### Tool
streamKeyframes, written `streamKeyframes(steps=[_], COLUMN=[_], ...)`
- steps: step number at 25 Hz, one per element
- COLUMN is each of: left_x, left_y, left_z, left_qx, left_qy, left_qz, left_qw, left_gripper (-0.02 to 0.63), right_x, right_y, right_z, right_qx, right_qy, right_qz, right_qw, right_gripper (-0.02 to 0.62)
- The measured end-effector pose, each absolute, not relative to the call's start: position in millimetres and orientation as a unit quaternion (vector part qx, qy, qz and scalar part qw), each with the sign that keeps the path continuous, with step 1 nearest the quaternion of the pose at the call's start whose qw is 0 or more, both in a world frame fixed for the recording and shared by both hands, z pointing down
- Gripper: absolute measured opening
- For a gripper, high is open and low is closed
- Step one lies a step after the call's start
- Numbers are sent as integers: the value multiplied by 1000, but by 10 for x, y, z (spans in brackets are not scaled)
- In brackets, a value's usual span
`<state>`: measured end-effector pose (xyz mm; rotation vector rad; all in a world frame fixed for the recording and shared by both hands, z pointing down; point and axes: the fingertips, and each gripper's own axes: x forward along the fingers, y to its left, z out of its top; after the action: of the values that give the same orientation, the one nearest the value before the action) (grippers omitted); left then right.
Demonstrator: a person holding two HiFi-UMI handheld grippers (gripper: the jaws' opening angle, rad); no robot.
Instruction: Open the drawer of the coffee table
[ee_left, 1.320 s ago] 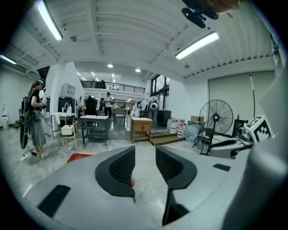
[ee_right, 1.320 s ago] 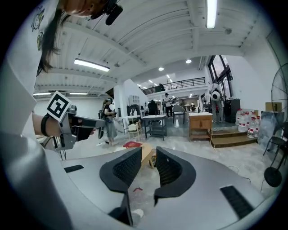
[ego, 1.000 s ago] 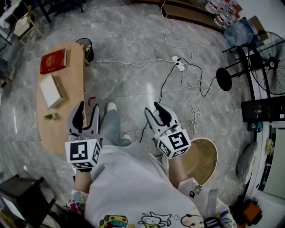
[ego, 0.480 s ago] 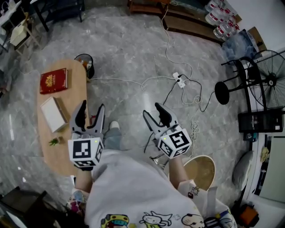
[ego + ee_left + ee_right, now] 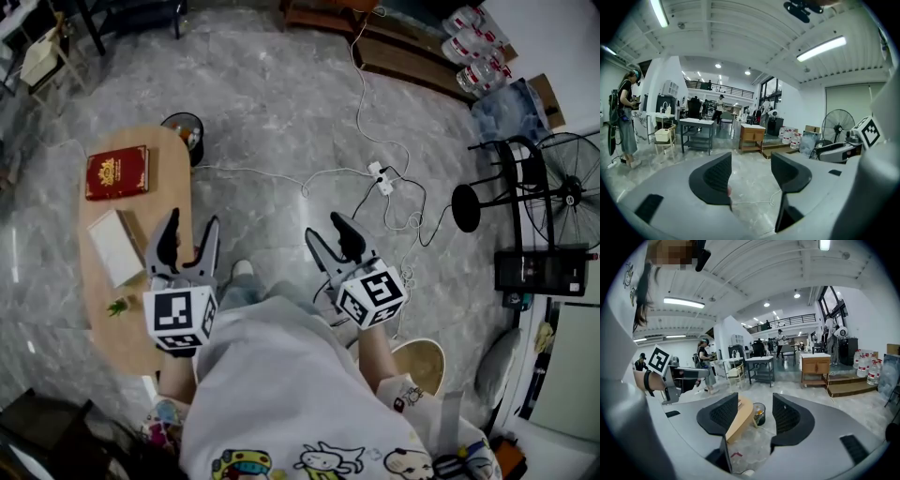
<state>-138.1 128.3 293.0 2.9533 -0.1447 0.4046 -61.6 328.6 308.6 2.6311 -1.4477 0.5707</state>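
Note:
The coffee table (image 5: 165, 161) is a long oval of light wood at the left of the head view. No drawer shows in any view. My left gripper (image 5: 191, 225) hovers over the table's right edge. Its jaws are opening and nothing is between them (image 5: 751, 161). My right gripper (image 5: 326, 228) hangs over the marble floor, well right of the table. Its jaws are also opening and hold nothing (image 5: 755, 404). In the right gripper view the table's end (image 5: 742, 417) shows between and beyond the jaws.
A red book (image 5: 117, 172), a white box (image 5: 114, 247) and a small green sprig (image 5: 118, 307) lie on the table. A black waste bin (image 5: 183, 131) stands at its far end. Cables and a power strip (image 5: 380, 178), a stool (image 5: 469, 202) and a fan (image 5: 567, 187) are to the right.
Both grippers' jaws have spread wider. The table and floor have slid down in the head view as the person moved along the table.

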Motion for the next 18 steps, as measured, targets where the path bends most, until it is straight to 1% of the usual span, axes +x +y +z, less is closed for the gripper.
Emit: streamKeyframes(steps=[10,18], left_x=[-1203,-819], left_y=[919,428], left_z=[2973,2990], left_qx=[983,975], left_qy=[-87,-163], left_qz=[135,121], left_qw=[90,93], left_gripper=[247,247], right_x=[-277,463], right_y=[2895,2317], right_z=[3086,3101], right_qx=[843,810], right_qy=[-499,-553], right_qz=[194,183], right_qw=[52,64], right_gripper=[199,199])
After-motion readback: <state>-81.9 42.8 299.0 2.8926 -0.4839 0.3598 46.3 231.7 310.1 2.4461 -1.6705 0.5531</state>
